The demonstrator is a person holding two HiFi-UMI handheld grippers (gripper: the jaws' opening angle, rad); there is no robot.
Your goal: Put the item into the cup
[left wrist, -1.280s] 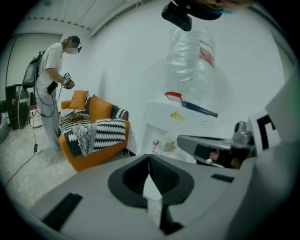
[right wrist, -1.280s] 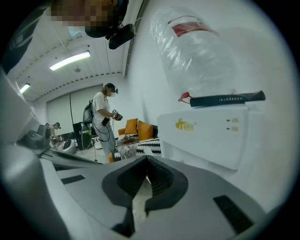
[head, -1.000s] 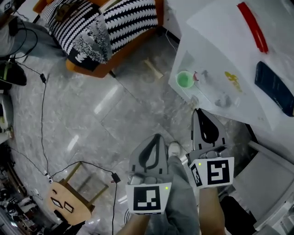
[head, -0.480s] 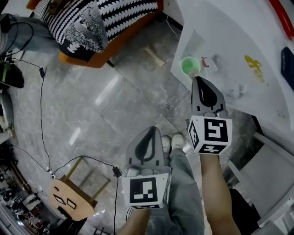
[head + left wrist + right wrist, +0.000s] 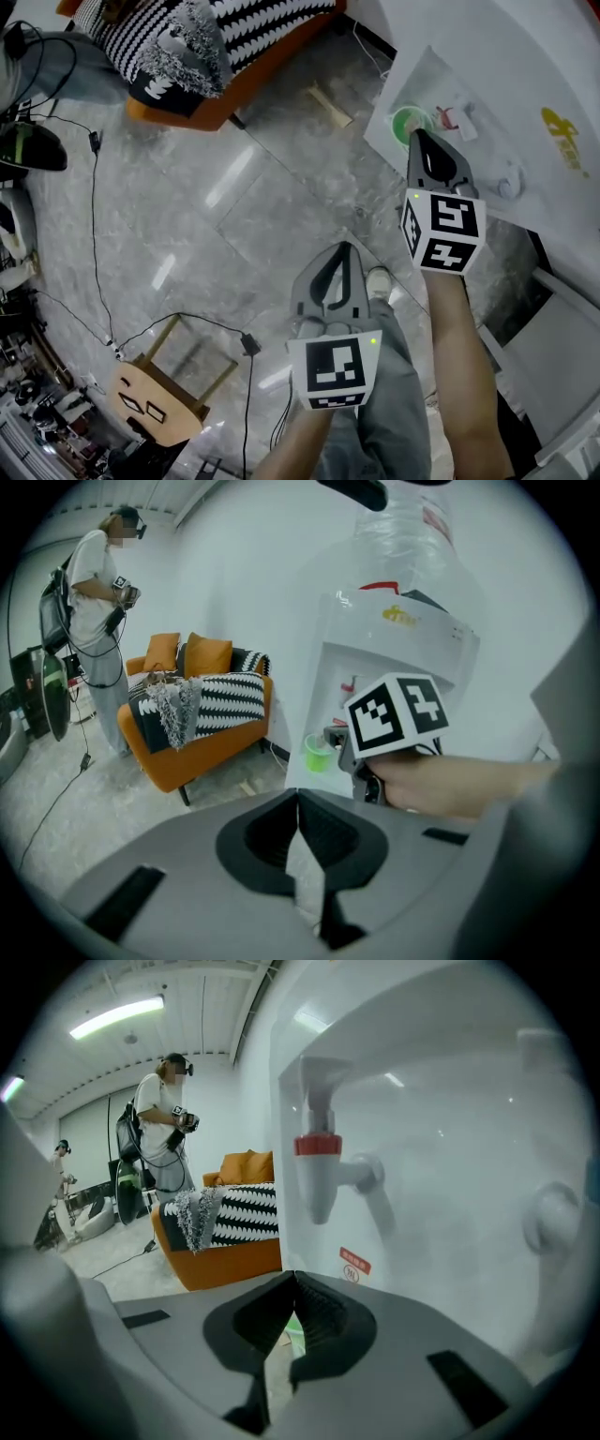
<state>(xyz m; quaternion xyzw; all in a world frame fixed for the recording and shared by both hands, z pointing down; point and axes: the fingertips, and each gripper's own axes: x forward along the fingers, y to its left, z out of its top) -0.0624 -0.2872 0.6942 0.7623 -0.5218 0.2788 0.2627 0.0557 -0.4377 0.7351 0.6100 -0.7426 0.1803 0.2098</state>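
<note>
looking down in the head view: the right hand-held gripper (image 5: 419, 137) points at the green cup (image 5: 409, 122), its tip just beside the rim. the cup stands in the alcove of a white water dispenser (image 5: 487, 56), probably parked there under the tap for filling. the left hand-held gripper (image 5: 339, 249) hangs lower, over the grey floor (image 5: 187, 225) and well apart from the cup, judged idle. a yellow mark (image 5: 562, 127) on the dispenser top is too small to read.

left gripper view: the jaws are pressed together at the tip with nothing between them. the cup (image 5: 318, 753) sits beyond them, near the other tool's nose. the yellow logo (image 5: 400, 616) is again unreadable.

right gripper view: the jaws are pressed together and hold nothing; a sliver of green cup (image 5: 296, 1329) shows through the gap behind their tips. a tap (image 5: 319, 1162) with a red collar hangs above. a small red sticker (image 5: 354, 1262) has print that is too fine to read.

item: none is carried, and i cannot pick one out.
</note>
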